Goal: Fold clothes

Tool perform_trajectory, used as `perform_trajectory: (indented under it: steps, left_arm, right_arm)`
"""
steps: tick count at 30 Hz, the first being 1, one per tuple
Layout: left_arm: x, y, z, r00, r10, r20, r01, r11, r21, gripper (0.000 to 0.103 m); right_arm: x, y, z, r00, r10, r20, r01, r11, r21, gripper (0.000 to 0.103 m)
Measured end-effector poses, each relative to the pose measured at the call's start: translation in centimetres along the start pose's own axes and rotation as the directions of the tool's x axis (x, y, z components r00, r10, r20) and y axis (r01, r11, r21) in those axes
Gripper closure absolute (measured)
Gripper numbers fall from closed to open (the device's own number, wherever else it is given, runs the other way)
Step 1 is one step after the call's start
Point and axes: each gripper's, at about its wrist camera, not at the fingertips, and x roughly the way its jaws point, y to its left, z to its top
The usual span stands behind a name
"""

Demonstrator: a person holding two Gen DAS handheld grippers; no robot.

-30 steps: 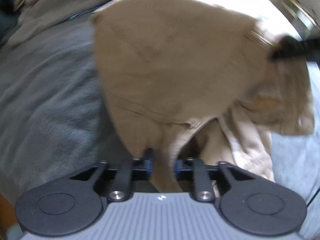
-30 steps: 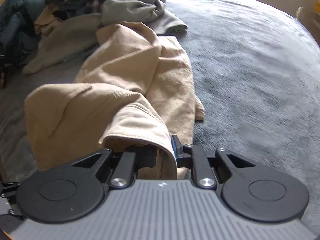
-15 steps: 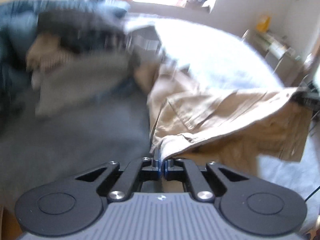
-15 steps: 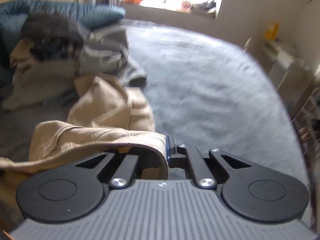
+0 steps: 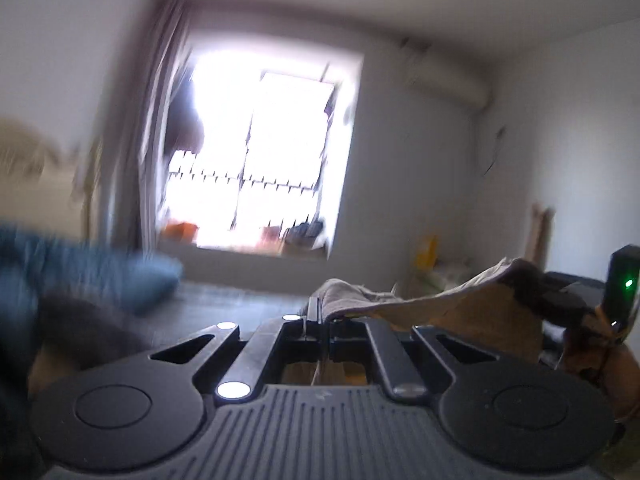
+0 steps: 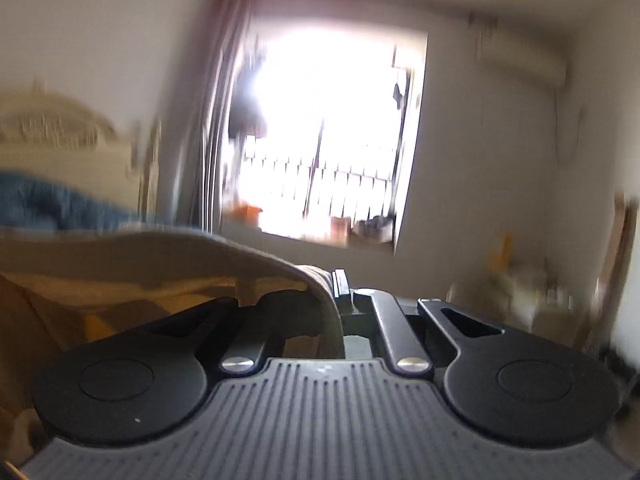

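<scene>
The left gripper point(image 5: 319, 322) points about level toward a bright window point(image 5: 260, 152), its jaws pressed together on the hem of a tan cotton garment point(image 5: 452, 300); from the pinch the cloth runs off to the right as a sagging edge, its lighter side up and a warmer brown side hanging below, and reaches the right gripper point(image 5: 560, 304), which shows at the right edge of the left wrist view as a dark body with a green light. In the right wrist view the right gripper point(image 6: 338, 292) is likewise closed on the same garment point(image 6: 152, 256): a thick seam of it comes out from between the fingers and arches up and away to the left, draping over the left finger linkage and hiding it, while the rest of the cloth hangs down on the left side. A blue blanket point(image 5: 100, 272) and a grey bedspread point(image 5: 240, 300) lie blurred beyond the left gripper, lower in the frame than the taut edge
</scene>
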Motion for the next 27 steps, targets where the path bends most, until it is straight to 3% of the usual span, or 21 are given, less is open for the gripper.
perform_trajectory:
  steps: [3, 6, 11, 16, 19, 21, 23, 27]
  left_arm:
    - [-0.9, -4.4, 4.8, 0.993, -0.067, 0.098, 0.064, 0.997, 0.034, 0.099]
    - [-2.0, -8.8, 8.8, 0.972, -0.138, 0.189, 0.127, 0.989, 0.073, 0.099]
    - [-2.8, -14.4, 13.8, 0.917, -0.271, 0.293, 0.262, 0.962, 0.073, 0.099]
    - [-2.2, -17.9, 16.3, 0.850, -0.369, 0.376, 0.364, 0.927, 0.086, 0.099]
    - [-1.0, -18.6, 16.5, 0.829, -0.400, 0.390, 0.411, 0.910, 0.059, 0.099]
    - [0.6, -18.1, 15.7, 0.836, -0.402, 0.375, 0.424, 0.905, 0.026, 0.099]
    - [2.2, -17.3, 14.1, 0.856, -0.389, 0.340, 0.417, 0.909, -0.009, 0.099]
    - [5.5, -14.2, 9.2, 0.931, -0.299, 0.207, 0.323, 0.942, -0.092, 0.099]
  right_arm:
    - [-1.3, -4.6, 4.6, 0.992, 0.007, 0.127, -0.007, 1.000, -0.003, 0.100]
    - [-2.9, -9.1, 8.8, 0.973, -0.003, 0.229, 0.007, 1.000, -0.018, 0.100]
    - [-6.6, -16.1, 15.5, 0.924, -0.048, 0.378, 0.078, 0.995, -0.063, 0.100]
    - [-9.3, -21.4, 21.4, 0.876, -0.092, 0.474, 0.161, 0.981, -0.107, 0.100]
    - [-9.9, -23.2, 24.0, 0.861, -0.099, 0.500, 0.196, 0.970, -0.146, 0.100]
    - [-9.4, -23.8, 24.8, 0.863, -0.087, 0.498, 0.197, 0.965, -0.173, 0.100]
    - [-8.2, -23.9, 24.4, 0.873, -0.060, 0.484, 0.178, 0.963, -0.201, 0.100]
    - [-3.8, -23.0, 20.9, 0.902, 0.019, 0.432, 0.088, 0.970, -0.225, 0.100]
